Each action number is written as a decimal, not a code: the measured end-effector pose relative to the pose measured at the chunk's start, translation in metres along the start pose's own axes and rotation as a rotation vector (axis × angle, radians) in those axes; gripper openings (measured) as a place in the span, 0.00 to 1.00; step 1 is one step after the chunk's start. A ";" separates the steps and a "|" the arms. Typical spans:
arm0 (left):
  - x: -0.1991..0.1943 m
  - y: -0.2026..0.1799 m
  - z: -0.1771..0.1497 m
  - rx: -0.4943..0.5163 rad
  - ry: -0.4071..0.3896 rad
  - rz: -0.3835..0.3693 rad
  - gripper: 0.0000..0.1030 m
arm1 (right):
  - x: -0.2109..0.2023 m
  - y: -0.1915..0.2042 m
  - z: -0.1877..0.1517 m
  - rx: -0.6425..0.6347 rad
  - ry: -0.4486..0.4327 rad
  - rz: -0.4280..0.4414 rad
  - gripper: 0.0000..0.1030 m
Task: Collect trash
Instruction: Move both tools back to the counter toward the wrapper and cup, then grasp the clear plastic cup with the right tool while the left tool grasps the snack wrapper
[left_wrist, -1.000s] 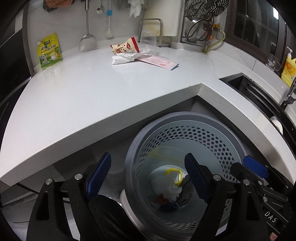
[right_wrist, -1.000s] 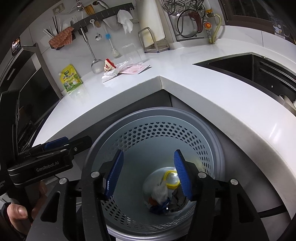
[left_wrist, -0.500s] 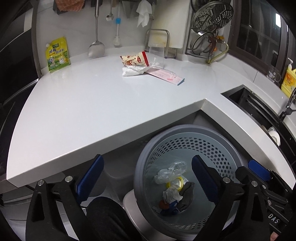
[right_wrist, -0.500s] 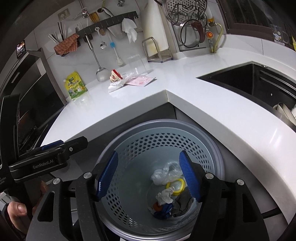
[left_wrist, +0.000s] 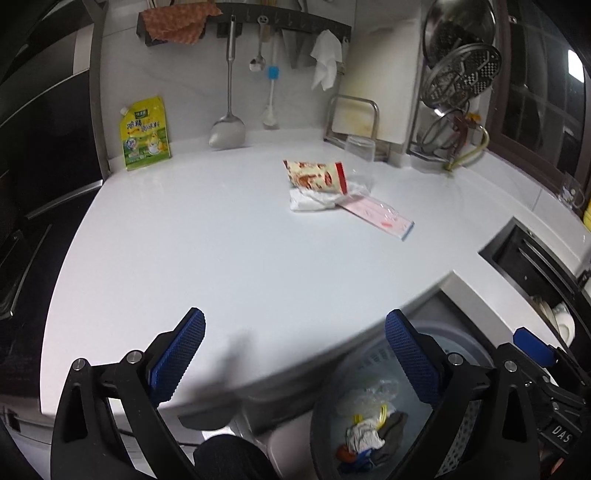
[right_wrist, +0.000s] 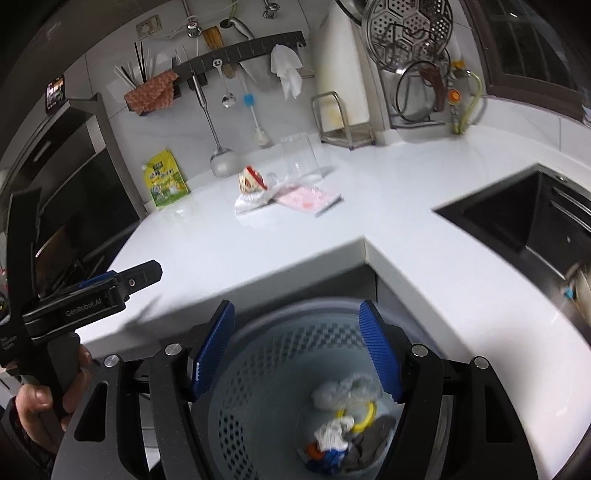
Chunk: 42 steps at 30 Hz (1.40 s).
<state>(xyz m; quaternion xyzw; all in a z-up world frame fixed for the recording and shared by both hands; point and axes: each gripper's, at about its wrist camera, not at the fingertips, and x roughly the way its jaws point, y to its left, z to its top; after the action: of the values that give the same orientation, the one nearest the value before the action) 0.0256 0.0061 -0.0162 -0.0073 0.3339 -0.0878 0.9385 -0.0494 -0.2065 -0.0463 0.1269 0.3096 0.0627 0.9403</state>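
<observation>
Left gripper (left_wrist: 293, 349) spread wide, nothing between the pads; right gripper (right_wrist: 295, 345) partly open — empty, above the perforated bin (right_wrist: 266, 373); crumpled trash (right_wrist: 343, 413) in the bin; wrapper (left_wrist: 316, 176), tissue (left_wrist: 310, 201), pink packet (left_wrist: 376, 214) on the white counter (left_wrist: 229, 251).
</observation>
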 end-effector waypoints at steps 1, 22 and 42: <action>0.004 0.001 0.007 -0.006 -0.006 0.005 0.93 | 0.004 -0.002 0.007 0.005 -0.004 0.005 0.67; 0.086 0.003 0.099 -0.067 -0.089 0.113 0.94 | 0.131 -0.026 0.150 -0.072 0.004 0.063 0.69; 0.136 0.008 0.118 -0.094 -0.047 0.140 0.94 | 0.256 -0.021 0.217 -0.132 0.132 0.099 0.72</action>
<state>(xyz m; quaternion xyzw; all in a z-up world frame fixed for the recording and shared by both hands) 0.2043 -0.0142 -0.0106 -0.0302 0.3153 -0.0060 0.9485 0.2867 -0.2198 -0.0286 0.0752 0.3594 0.1374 0.9199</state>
